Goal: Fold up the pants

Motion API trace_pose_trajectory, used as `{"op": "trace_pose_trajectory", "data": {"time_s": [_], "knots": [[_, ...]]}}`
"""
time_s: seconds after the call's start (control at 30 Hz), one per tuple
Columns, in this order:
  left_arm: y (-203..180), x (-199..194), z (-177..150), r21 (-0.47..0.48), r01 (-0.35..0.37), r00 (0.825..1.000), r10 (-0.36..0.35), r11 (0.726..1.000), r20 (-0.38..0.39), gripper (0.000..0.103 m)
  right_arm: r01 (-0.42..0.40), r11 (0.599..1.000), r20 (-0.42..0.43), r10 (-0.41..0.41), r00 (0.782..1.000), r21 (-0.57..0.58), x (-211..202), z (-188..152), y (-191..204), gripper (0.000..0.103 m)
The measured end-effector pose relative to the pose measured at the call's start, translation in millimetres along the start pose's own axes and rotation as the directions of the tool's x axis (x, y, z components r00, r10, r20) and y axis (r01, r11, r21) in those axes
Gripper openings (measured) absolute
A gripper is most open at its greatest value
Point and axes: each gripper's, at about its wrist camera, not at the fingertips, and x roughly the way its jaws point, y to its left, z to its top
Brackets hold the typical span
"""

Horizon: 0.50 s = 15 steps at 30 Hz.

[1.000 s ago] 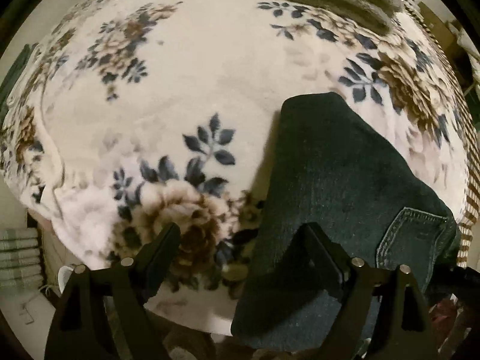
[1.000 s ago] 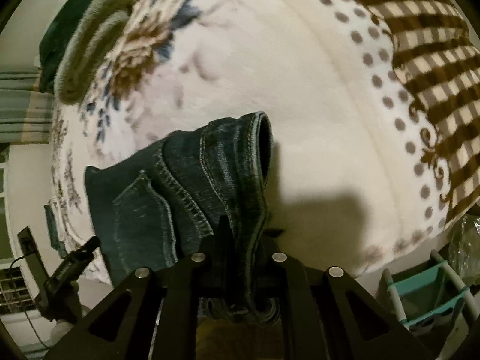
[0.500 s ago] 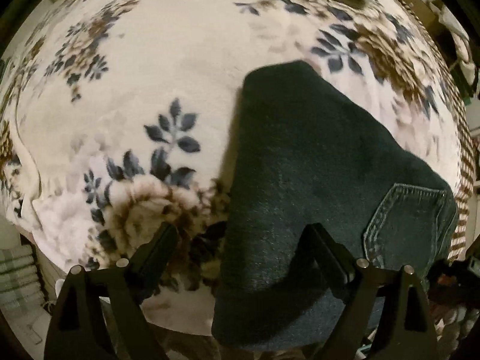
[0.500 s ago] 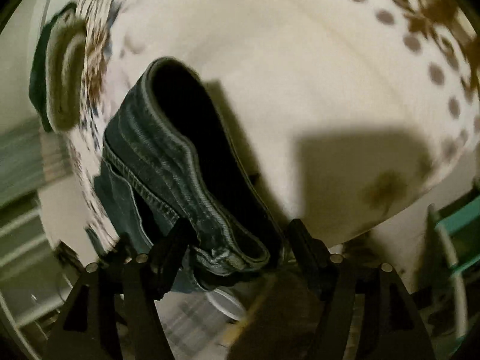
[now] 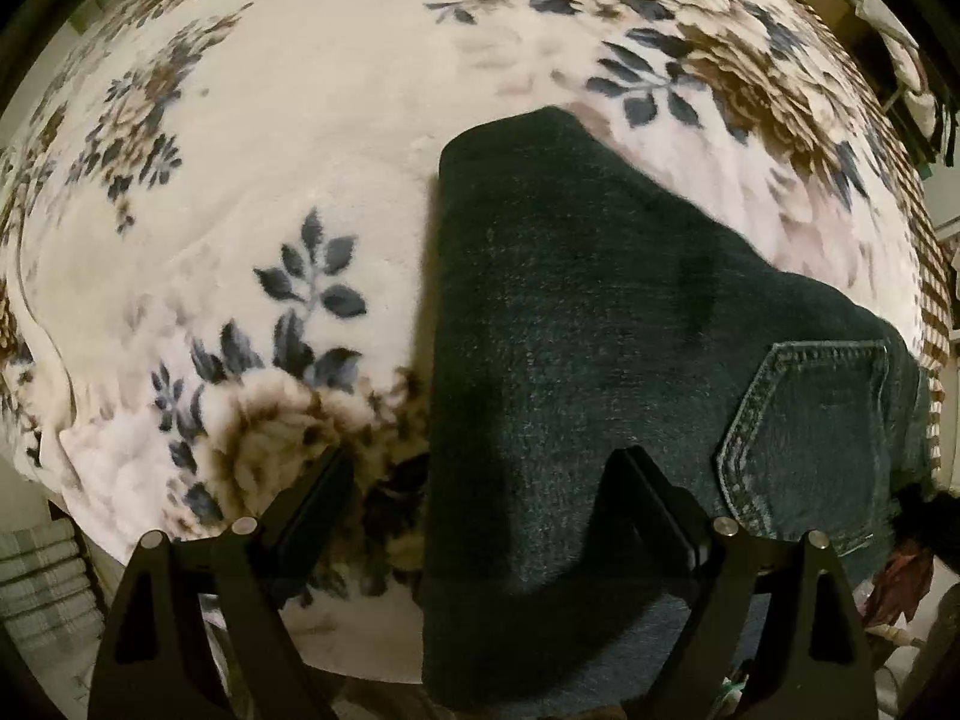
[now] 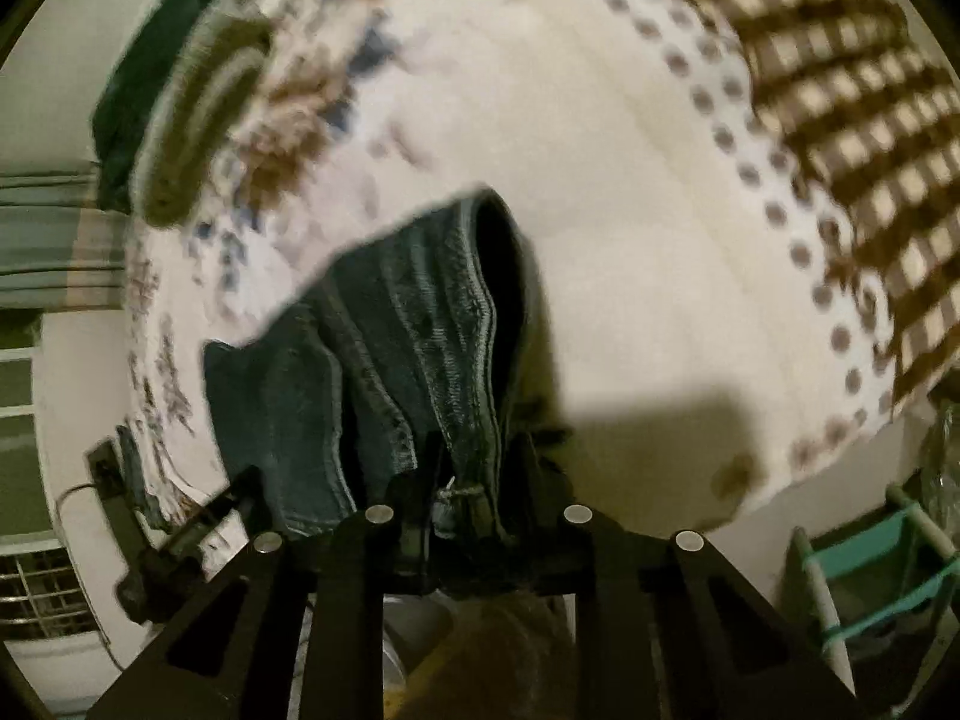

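Note:
Dark blue jeans (image 5: 588,324) lie folded on a floral blanket (image 5: 240,180), with a back pocket (image 5: 810,432) at the right. My left gripper (image 5: 480,474) is open and empty just above the near edge of the jeans, its right finger over the denim. In the right wrist view my right gripper (image 6: 474,468) is shut on the waistband of the jeans (image 6: 420,324), which hangs from it over the bed edge.
A folded grey-green towel (image 6: 198,108) lies on dark clothes at the far side of the bed. A brown checked blanket part (image 6: 840,78) is at the right. A teal rack (image 6: 870,576) stands beside the bed.
My right gripper opened around the waistband half a second ago and is now shut on it again. My left gripper shifted slightly over the jeans and stayed open.

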Motion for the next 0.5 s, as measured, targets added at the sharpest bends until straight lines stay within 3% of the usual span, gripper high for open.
{"op": "trace_pose_trajectory", "data": {"time_s": [0.07, 0.17, 0.33, 0.5], "knots": [[2.2, 2.0, 0.2, -0.008, 0.003, 1.0, -0.003, 1.0, -0.005, 0.09, -0.012, 0.999, -0.023, 0.013, 1.0, 0.039, 7.4, -0.6, -12.0, 0.038], [6.0, 1.6, -2.9, -0.035, 0.031, 0.999, -0.031, 0.999, -0.015, 0.09, -0.162, 0.963, 0.003, 0.165, 0.986, 0.217, -1.0, -6.1, -40.6, 0.06], [18.4, 9.4, -11.3, -0.118, 0.139, 0.989, -0.145, 0.983, -0.04, 0.089, -0.276, 0.898, -0.005, 0.295, 0.955, 0.344, 3.9, -30.7, -62.3, 0.068], [31.9, 29.9, -24.9, -0.258, 0.291, 0.947, -0.316, 0.921, -0.059, 0.089, -0.4, 0.828, -0.038, 0.449, 0.893, 0.393, 41.8, -39.4, -62.2, 0.068]]}}
